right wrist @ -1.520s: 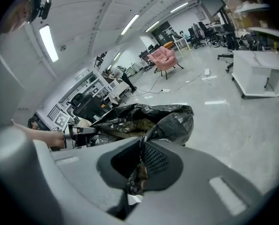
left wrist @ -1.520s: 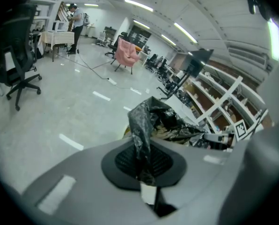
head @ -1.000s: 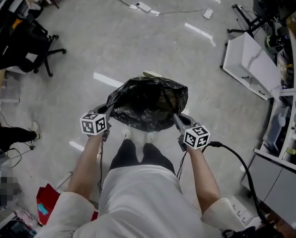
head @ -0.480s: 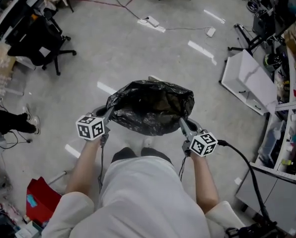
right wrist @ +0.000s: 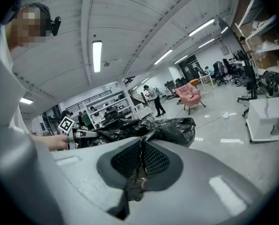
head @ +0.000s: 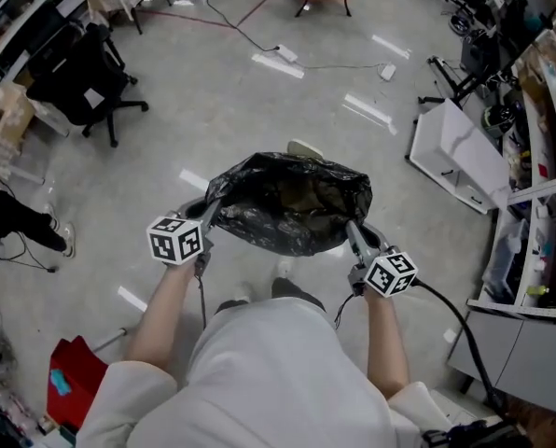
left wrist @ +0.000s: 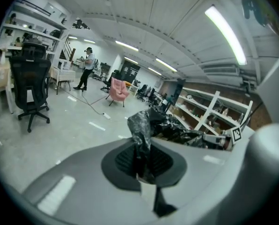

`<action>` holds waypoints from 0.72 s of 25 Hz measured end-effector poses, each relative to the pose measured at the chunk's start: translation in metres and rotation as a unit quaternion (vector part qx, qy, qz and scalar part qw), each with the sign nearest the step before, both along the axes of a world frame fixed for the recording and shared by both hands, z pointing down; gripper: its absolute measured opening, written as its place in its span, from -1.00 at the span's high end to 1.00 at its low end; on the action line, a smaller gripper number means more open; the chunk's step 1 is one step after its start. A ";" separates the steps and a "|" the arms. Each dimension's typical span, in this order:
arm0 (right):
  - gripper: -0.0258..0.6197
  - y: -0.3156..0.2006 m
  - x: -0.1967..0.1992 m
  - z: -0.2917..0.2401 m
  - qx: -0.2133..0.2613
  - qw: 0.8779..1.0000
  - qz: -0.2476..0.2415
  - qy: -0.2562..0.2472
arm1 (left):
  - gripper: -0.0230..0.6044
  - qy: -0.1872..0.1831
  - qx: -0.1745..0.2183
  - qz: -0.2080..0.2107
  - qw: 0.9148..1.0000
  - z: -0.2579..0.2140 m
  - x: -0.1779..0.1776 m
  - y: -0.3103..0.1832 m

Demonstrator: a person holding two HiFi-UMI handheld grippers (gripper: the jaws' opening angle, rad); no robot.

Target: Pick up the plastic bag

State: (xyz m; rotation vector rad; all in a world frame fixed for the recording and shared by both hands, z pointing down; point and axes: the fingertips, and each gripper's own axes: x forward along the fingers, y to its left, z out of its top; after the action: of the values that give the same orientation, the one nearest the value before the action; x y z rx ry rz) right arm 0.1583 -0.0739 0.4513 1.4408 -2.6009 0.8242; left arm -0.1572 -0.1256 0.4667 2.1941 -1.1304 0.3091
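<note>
The crinkled black plastic bag (head: 292,203) hangs clear of the glossy grey floor (head: 213,91), slung between the left gripper (head: 206,215) and the right gripper (head: 355,238). Each gripper is clamped tight on a pinch of its rim. Both sides should rise evenly and level, so the thin film neither slips nor tears.
</note>
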 end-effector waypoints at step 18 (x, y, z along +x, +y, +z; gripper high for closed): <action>0.92 0.135 -0.032 -0.029 0.034 0.998 0.040 0.029 | 0.91 -0.009 0.017 0.045 0.999 -0.030 -0.023 0.114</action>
State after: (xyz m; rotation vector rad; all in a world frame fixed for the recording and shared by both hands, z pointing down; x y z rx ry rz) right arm 0.1260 0.0608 0.4219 1.5715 -2.5668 0.6979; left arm -0.1804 -0.0120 0.4368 2.2805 -1.0561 0.3521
